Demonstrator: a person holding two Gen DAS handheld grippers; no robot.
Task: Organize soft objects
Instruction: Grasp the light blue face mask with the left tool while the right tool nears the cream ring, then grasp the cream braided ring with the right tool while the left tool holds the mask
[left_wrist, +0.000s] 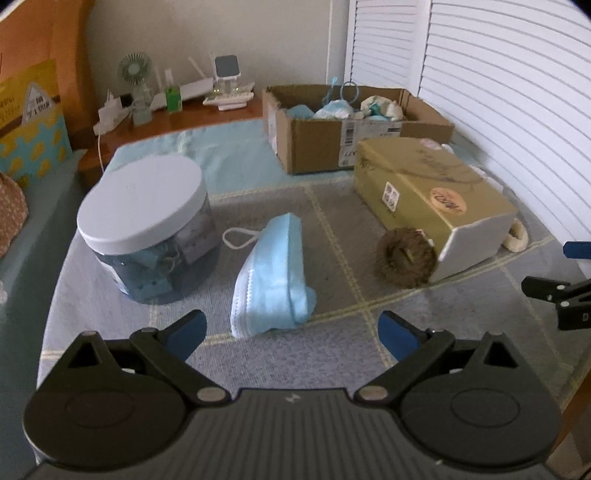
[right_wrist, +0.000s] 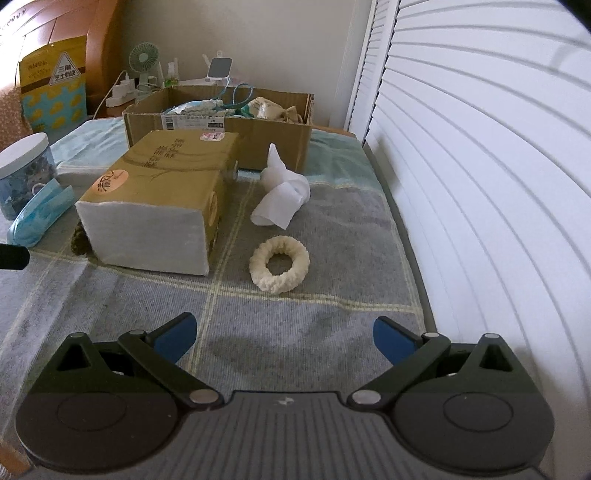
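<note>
Brown furry ball (right_wrist: 78, 242) half hidden behind tissue pack (right_wrist: 155, 199).

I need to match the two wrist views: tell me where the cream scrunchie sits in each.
Left wrist: cream scrunchie at far right, only an edge showing behind the gold tissue pack.
Right wrist: cream scrunchie near centre, whole, lying right of the gold tissue pack.
Shared landmark: the gold tissue pack.

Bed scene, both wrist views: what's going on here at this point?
Nothing is held yet. The left gripper is open in front of the blue face masks, and the right gripper is open in front of the cream scrunchie. The cardboard box at the back already holds some soft items.
</note>
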